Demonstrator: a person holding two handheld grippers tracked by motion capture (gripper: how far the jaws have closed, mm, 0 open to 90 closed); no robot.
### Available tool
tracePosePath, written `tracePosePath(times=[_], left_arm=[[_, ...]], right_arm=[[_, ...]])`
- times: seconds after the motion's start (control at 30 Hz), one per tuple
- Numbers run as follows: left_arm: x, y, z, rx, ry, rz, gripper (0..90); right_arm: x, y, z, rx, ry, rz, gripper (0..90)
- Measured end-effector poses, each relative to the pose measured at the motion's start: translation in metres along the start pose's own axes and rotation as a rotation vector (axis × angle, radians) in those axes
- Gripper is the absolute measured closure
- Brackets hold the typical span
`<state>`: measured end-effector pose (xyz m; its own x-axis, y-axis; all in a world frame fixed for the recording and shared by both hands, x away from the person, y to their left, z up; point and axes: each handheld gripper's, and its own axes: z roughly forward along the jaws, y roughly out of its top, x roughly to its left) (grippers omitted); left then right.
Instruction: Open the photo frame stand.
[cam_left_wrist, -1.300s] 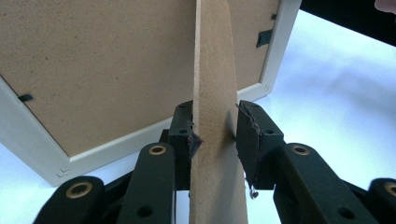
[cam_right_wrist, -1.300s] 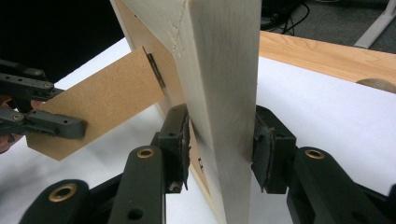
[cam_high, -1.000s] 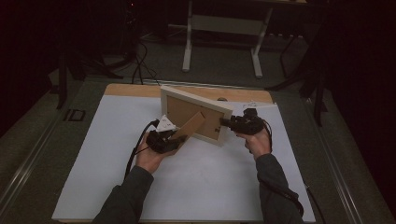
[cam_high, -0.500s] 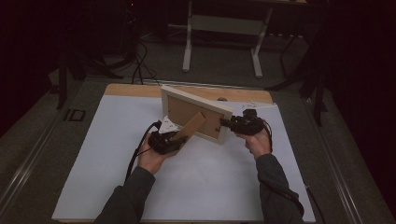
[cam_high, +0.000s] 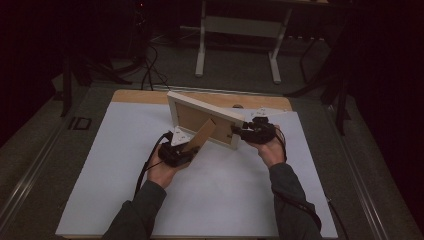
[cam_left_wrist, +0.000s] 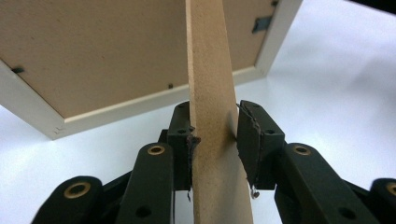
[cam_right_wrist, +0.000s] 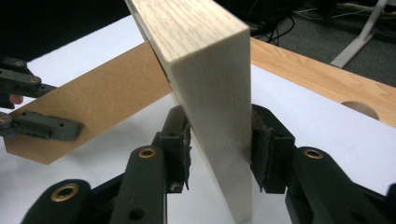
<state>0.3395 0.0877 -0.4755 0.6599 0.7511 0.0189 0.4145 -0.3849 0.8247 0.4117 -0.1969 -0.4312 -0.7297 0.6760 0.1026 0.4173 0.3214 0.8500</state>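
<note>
Wooden picture frame (cam_high: 205, 119) gripped at its edge by right gripper (cam_high: 239, 131) — left gripper (cam_high: 192, 146) pinches its brown stand (cam_high: 202, 136).

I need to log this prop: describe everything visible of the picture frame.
The picture frame has a pale, whitish wood rim around a brown fibreboard back held by small metal clips. It stands tilted over the white mat, back toward the person. A brown stand leg swings out from the back; the left hand-held gripper has it between its jaws. The right hand-held gripper clamps the frame's side edge.
</note>
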Motion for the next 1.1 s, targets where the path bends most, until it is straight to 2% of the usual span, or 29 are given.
tracePosePath(times=[0.17,0.3,0.53,0.7,0.8,0.93,1.1], left_arm=[[-0.005,-0.002,0.000,0.013,0.003,0.027,67.1],[-0.004,-0.002,-0.001,0.014,-0.023,0.033,66.0],[0.007,-0.003,-0.004,-0.018,-0.080,-0.043,62.1],[0.008,-0.002,-0.003,-0.008,-0.054,-0.037,63.1],[0.009,-0.002,-0.001,-0.008,-0.034,-0.045,67.4],[0.009,-0.002,-0.001,-0.003,-0.005,-0.030,73.0],[0.012,-0.003,0.000,-0.002,0.004,-0.036,74.2]], right_arm=[[0.001,-0.001,0.000,-0.002,-0.006,-0.026,60.0],[0.000,-0.002,0.000,-0.012,-0.007,-0.021,59.2],[0.003,-0.005,-0.002,-0.015,0.004,-0.032,59.2],[0.005,-0.008,-0.003,-0.022,0.015,-0.035,59.0],[0.006,-0.008,-0.004,-0.021,0.016,-0.040,58.9],[0.007,-0.009,-0.004,-0.021,0.016,-0.045,58.9],[0.009,-0.010,-0.005,-0.018,0.021,-0.059,58.8]])
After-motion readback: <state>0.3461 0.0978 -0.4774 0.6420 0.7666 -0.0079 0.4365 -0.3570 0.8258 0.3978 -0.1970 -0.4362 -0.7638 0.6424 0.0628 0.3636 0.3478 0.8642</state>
